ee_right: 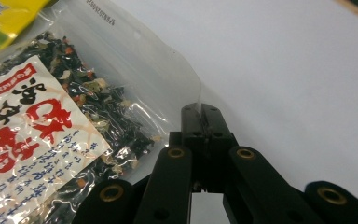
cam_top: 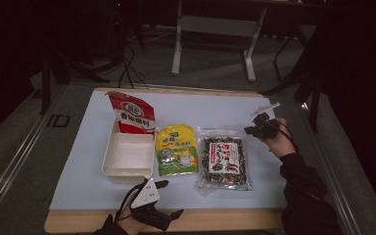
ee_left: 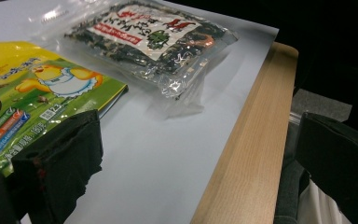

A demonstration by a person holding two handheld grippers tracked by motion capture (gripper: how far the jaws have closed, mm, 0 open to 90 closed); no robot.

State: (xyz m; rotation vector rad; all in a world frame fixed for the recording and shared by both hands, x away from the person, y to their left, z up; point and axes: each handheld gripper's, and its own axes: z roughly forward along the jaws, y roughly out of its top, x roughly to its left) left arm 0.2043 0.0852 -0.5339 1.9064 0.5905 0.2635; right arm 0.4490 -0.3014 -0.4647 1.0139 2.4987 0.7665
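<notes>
Clear plastic is what my right gripper (ee_right: 200, 112) has: its jaws are together on the far right corner of the seaweed packet (cam_top: 223, 161), right of centre on the counter (cam_top: 274, 218). That slick seam could slip. My left gripper (cam_top: 169, 198) gapes at the near edge; yellow pouch (cam_top: 177, 149) and tray (cam_top: 127, 156) crowd leftward.

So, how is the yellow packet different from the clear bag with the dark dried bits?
The yellow packet is opaque, printed yellow and green with a cartoon figure; the clear bag shows its dark dried contents behind a white and red label. The yellow packet lies next to the white tray; the clear bag lies further right, nearer the right gripper. Both lie flat on the table sheet.
</notes>
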